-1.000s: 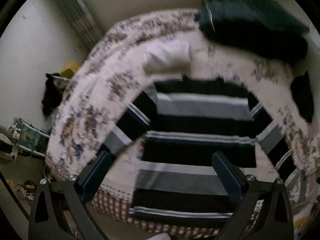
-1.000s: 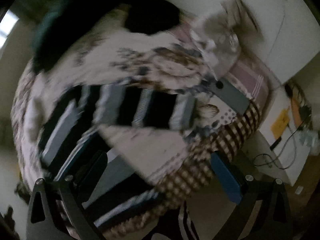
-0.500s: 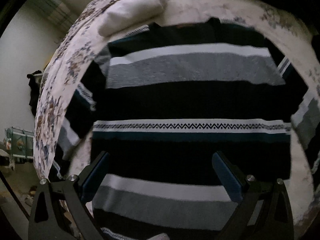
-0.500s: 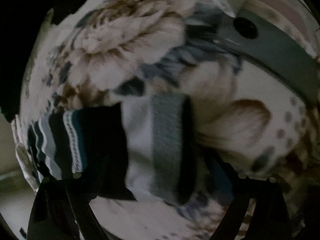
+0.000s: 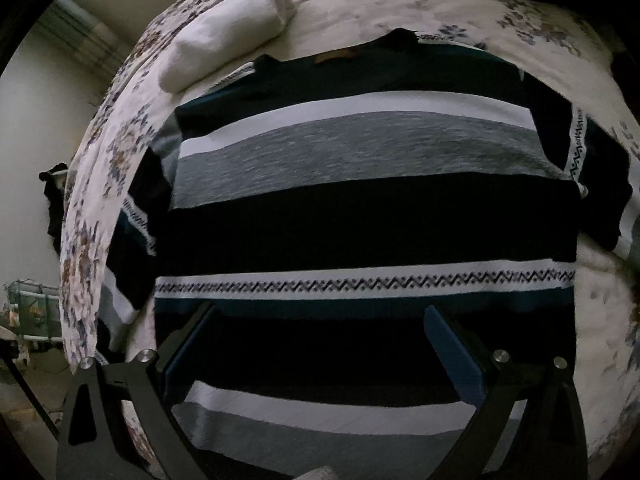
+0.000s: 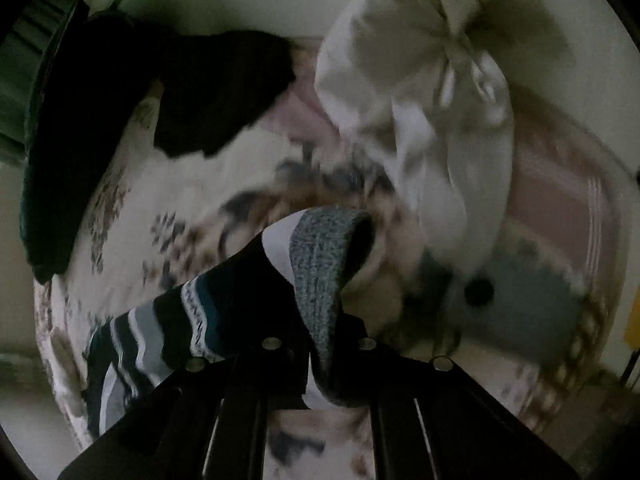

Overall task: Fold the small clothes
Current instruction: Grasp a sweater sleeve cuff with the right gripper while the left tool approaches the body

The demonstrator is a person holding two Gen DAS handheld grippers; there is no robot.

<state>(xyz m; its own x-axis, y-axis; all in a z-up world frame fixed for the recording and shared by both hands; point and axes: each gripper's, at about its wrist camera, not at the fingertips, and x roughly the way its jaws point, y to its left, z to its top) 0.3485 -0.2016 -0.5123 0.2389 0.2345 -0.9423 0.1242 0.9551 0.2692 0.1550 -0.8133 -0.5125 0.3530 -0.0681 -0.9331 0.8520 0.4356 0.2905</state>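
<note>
One striped sweater [image 5: 360, 216] lies flat on the floral bed [image 5: 400, 8]. Left tongs [image 5: 320, 352] released above its lower body. Right tongs [image 6: 320, 344] clenched on the sweater's sleeve cuff [image 6: 320, 272]. One white folded cloth [image 5: 228, 36] beside the collar; two dark garments [image 6: 216, 92] further off.

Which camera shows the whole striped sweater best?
The left wrist view: the sweater lies spread flat on the bed, body and collar visible. The right wrist view shows only one sleeve, pinched in the right gripper.
</note>
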